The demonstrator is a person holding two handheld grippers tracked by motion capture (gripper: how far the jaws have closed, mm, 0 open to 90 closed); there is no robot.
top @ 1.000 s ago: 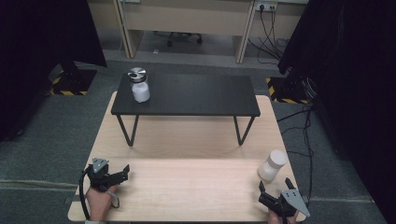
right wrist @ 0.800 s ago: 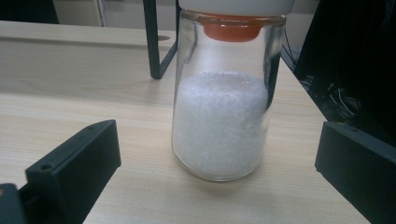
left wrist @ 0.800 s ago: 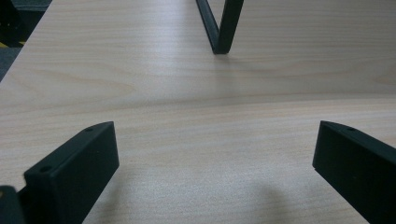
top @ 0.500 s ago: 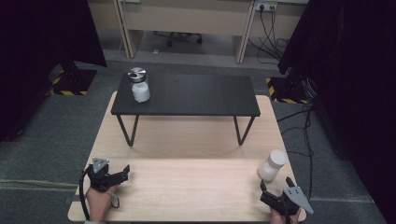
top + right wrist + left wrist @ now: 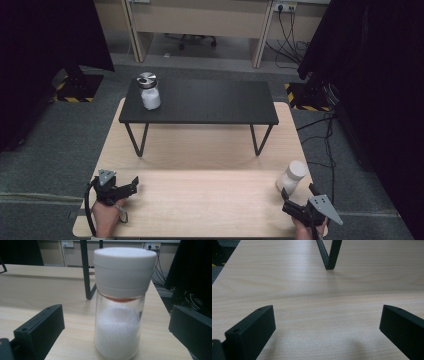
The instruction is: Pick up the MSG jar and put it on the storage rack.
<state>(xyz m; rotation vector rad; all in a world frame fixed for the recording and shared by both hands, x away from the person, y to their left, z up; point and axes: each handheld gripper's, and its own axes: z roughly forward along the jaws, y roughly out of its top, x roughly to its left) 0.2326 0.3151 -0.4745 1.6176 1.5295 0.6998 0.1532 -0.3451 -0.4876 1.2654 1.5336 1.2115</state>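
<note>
A clear jar with a white lid and white powder inside stands upright near the right edge of the light wooden table. My right gripper is open just behind it. In the right gripper view the jar stands close ahead, between the lines of the two jaws, and touches neither. My left gripper rests open at the table's front left, pointing right, with bare wood between its jaws. A second powder jar with a metal lid stands on the far left of the small black table.
The black table stands on the wooden one on thin metal legs. Dark curtains hang at both sides. Cables run over the floor at the right. Grey carpet surrounds the table.
My right gripper has moved a little forward, closer to the white-lidded jar. The left gripper and both jars have stayed where they were.
</note>
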